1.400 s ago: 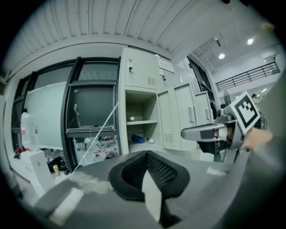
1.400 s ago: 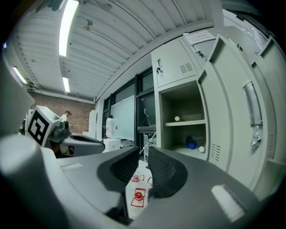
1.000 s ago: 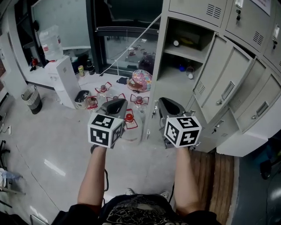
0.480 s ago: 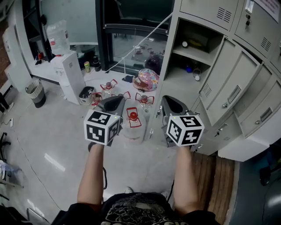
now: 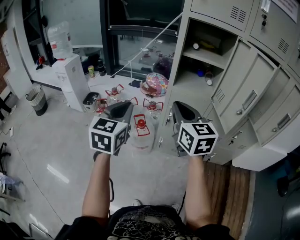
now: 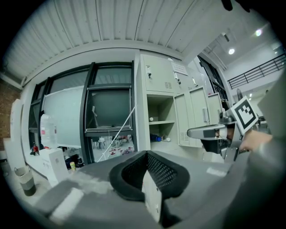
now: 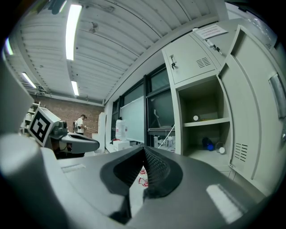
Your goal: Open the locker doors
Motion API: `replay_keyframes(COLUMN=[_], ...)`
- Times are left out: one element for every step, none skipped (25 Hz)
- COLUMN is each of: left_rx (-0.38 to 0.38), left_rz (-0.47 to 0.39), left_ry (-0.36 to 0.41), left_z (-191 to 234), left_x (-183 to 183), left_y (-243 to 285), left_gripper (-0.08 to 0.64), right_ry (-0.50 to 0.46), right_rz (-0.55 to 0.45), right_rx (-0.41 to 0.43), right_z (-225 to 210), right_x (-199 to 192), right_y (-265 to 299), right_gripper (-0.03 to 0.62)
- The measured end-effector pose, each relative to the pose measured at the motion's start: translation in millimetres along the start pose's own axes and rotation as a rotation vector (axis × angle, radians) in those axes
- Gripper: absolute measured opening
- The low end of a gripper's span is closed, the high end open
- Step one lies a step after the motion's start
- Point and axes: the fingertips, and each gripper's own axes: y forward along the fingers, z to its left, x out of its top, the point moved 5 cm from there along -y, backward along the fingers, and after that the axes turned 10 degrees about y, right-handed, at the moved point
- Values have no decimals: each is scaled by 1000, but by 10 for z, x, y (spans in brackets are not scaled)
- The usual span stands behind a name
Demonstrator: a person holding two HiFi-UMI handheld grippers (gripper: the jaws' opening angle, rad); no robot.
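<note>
— How do your fingers stand?
— On my left gripper [image 6: 146,153] the fingers are pressed together at the tips, with nothing between them. My right gripper [image 7: 144,149] is the same: fingers together and empty. I hold the two side by side in the middle of the head view, with a gap between them.

— And the locker?
— The locker [image 5: 180,56] fills the upper right of the head view, just beyond my right gripper, and neither gripper touches it. One compartment [image 5: 201,77] stands open, with a shelf [image 5: 206,50] and a few small things inside. Its doors [image 5: 241,91] are swung out to the right. The top door [image 5: 220,10] above it is closed.

— What else is around?
— Water jugs [image 5: 140,133] with red caps stand on the floor [image 5: 56,150] past my grippers. A white water dispenser [image 5: 72,79] and a bin [image 5: 37,101] are at the upper left.
</note>
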Motion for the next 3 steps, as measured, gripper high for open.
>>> replay_keyframes(left_rx=[-1, -1, -2], left_rz=[0, 0, -1], left_ry=[0, 1, 1], left_z=[0, -1, -1], left_x=[4, 8, 12], left_y=[13, 28, 42], left_gripper=[0, 0, 0], right_ry=[1, 2, 3], right_rz=[0, 0, 0], right_rx=[1, 1, 2], right_z=[-8, -15, -23], right_x=[2, 6, 10], right_y=[8, 16, 25], right_gripper=[0, 0, 0])
